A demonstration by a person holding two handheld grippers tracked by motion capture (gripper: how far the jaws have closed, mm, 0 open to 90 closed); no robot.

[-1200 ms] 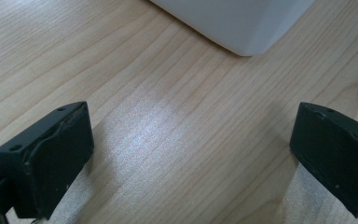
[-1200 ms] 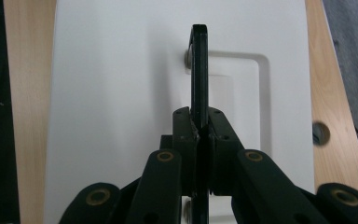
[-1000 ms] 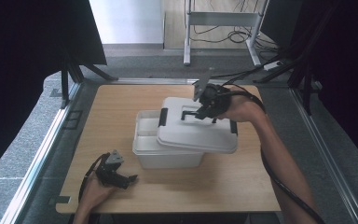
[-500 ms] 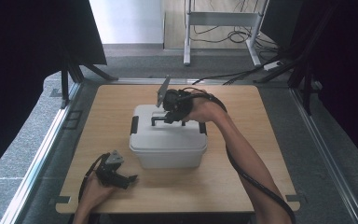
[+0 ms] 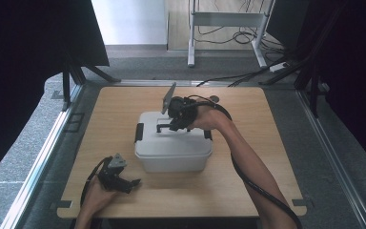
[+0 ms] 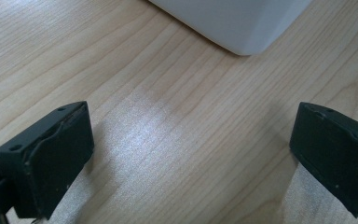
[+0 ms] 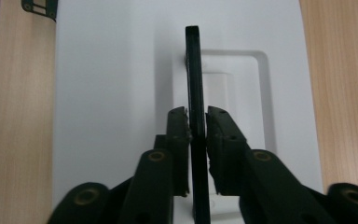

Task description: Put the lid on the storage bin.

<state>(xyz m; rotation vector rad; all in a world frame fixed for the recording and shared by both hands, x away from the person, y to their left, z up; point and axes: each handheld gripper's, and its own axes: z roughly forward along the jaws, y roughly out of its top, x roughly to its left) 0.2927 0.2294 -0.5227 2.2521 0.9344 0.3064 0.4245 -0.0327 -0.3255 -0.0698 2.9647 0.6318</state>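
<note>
A white plastic box [image 5: 171,157] stands mid-table with its white lid [image 5: 176,138] sitting on it. The lid's thin black handle [image 7: 195,70] stands upright between the jaws of my right gripper [image 7: 197,116], which reaches it from above [image 5: 171,125]. Those jaws have just been opening a little, and both pads still lie against the handle. My left gripper [image 5: 131,183] rests near the table's front left, open with nothing between its fingers [image 6: 191,158]. A corner of the box [image 6: 237,23] lies just beyond it.
A black latch [image 5: 138,132] sits on the box's left end. The wooden table [image 5: 267,124] has bare room right of and behind the box. The right gripper's cable [image 5: 262,191] trails along the forearm. Metal rails [image 5: 43,157] border the table.
The right gripper carried the lid leftward and down from its offset, raised place. The lid now sits squarely on the box. The left gripper stayed put.
</note>
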